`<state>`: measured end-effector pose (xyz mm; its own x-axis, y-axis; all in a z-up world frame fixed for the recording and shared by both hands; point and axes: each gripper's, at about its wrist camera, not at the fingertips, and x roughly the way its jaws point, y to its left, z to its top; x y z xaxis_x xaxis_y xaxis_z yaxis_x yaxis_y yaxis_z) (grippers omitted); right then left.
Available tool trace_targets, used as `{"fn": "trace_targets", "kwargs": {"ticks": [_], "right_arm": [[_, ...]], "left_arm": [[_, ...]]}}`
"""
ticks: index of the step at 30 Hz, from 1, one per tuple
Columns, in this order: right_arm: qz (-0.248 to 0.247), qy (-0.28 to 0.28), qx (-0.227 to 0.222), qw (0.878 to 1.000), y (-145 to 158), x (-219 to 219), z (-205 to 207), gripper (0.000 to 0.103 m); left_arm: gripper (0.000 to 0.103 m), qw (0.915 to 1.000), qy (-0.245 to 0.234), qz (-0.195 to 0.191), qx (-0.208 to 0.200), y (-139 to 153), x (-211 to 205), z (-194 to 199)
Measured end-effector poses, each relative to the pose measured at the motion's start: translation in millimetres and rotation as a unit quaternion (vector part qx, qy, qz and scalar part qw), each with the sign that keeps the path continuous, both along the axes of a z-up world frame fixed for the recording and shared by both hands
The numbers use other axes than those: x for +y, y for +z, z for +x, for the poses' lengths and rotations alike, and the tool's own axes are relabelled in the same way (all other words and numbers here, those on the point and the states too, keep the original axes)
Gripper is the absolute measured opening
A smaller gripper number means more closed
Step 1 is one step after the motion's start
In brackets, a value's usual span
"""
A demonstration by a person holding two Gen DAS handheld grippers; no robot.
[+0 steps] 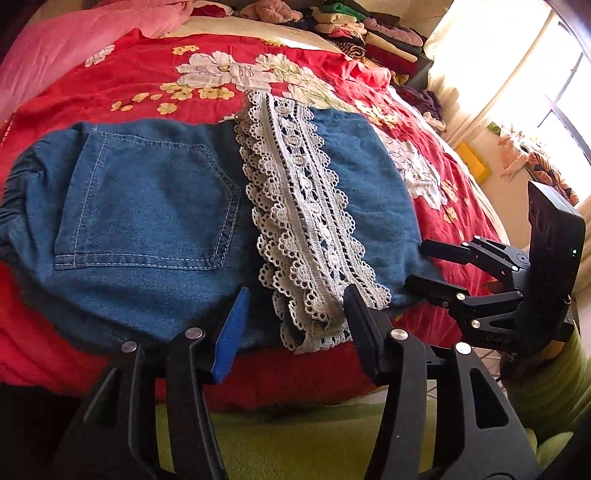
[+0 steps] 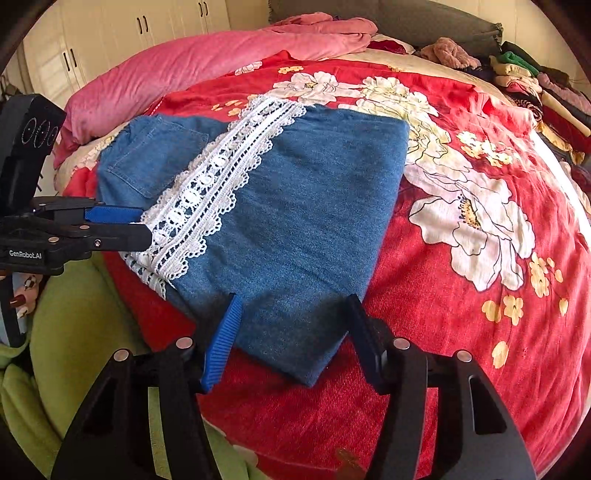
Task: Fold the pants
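Note:
Blue denim pants (image 1: 147,206) (image 2: 295,206) lie folded on the red flowered bedspread, back pocket up, with a white lace band (image 1: 306,221) (image 2: 207,192) across them. My left gripper (image 1: 295,306) is open at the near edge, its fingers either side of the lace end; it also shows in the right wrist view (image 2: 146,225). My right gripper (image 2: 293,314) is open, its fingers straddling the folded near corner of the denim; it shows from the side in the left wrist view (image 1: 417,264), at the right edge of the pants.
A pink blanket (image 2: 207,62) lies bunched at the far left of the bed. Stacked folded clothes (image 1: 369,33) (image 2: 535,81) line the far right. A green cover (image 1: 295,435) lies below the bed's near edge. A window (image 1: 554,122) is at right.

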<state>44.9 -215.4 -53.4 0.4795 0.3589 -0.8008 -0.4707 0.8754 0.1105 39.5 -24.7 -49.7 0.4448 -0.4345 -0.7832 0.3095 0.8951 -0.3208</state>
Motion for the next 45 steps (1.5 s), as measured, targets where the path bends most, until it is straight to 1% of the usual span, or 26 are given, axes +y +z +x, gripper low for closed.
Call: {"fn": "trace_targets", "kwargs": {"ticks": [7,8,10,12,13,14,16,17,18,24,31,40,45], "right_arm": [[0.009,-0.011,-0.015,1.0,15,-9,-5,0.059],[0.01,-0.013,-0.018,1.0,18,-10,-6,0.065],[0.013,-0.021,-0.026,0.999,23,-14,-7,0.073],[0.02,-0.029,-0.029,0.999,27,-17,-7,0.076],[0.022,-0.032,-0.031,0.999,29,-19,-7,0.082],[0.024,-0.037,-0.035,0.998,31,-21,-8,0.084],[0.027,-0.041,-0.04,0.998,36,-23,-7,0.084],[0.027,-0.044,-0.044,0.998,38,-24,-8,0.091],[0.027,-0.048,-0.049,0.997,40,-25,-8,0.094],[0.039,-0.066,-0.068,0.995,55,-30,-8,0.097],[0.041,-0.065,-0.091,0.993,73,-25,-10,0.097],[0.044,-0.053,-0.115,0.991,95,-7,-6,0.097],[0.052,-0.049,-0.116,0.991,102,2,-1,0.097]], "left_arm": [[0.057,0.9996,-0.002,0.013,-0.026,13,-1,-5],[0.06,0.9995,-0.001,0.014,-0.029,15,-1,-5],[0.065,0.9992,-0.001,0.017,-0.035,18,-1,-6],[0.07,0.9987,0.001,0.023,-0.045,22,-2,-8],[0.074,0.9985,0.002,0.026,-0.048,24,-2,-8],[0.078,0.9983,0.003,0.028,-0.052,26,-1,-9],[0.084,0.9978,0.008,0.03,-0.058,29,-1,-10],[0.09,0.9975,0.01,0.032,-0.062,31,-1,-11],[0.093,0.9972,0.012,0.035,-0.065,33,0,-12],[0.093,0.9949,0.029,0.051,-0.082,43,4,-15],[0.093,0.992,0.044,0.064,-0.1,52,11,-21],[0.093,0.9896,0.064,0.062,-0.113,59,28,-25],[0.093,0.9888,0.075,0.059,-0.115,60,38,-27]]}}
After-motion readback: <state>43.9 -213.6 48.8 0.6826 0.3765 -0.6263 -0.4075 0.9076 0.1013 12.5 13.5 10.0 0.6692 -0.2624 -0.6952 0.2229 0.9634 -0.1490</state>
